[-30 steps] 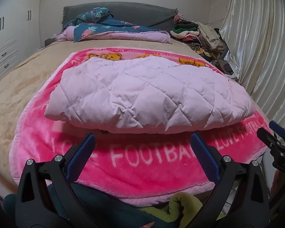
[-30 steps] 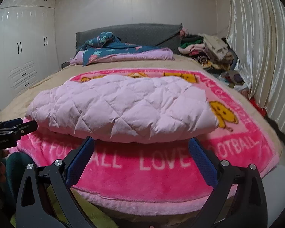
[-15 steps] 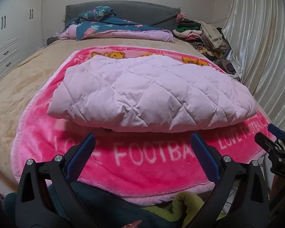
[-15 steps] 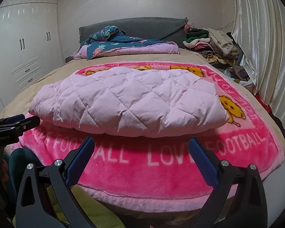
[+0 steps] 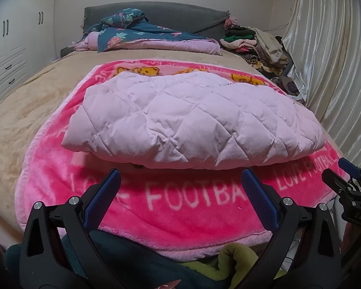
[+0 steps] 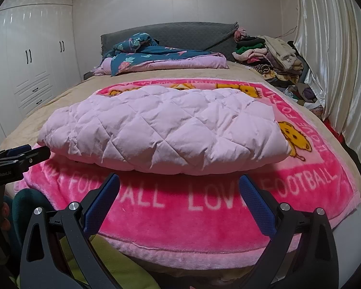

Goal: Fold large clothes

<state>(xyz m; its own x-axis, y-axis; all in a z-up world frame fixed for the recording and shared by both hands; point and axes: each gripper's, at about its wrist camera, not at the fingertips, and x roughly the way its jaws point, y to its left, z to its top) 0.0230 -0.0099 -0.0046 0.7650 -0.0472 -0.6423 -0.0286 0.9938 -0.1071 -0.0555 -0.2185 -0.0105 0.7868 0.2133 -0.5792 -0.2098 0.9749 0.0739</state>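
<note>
Lilac quilted jacket (image 5: 192,120) folded on pink blanket (image 5: 180,204) | just ahead of both tools | left tool (image 5: 180,192) & right tool (image 6: 179,192) jaws apart, empty

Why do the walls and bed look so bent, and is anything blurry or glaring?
Both wrist views are fisheye, with dark corners. In the left wrist view the curtain bows and the tan bedspread smears at the rim. In the right wrist view the wardrobe curves, the curtain shines, and the quilted pink coat shadows the pink blanket.
</note>
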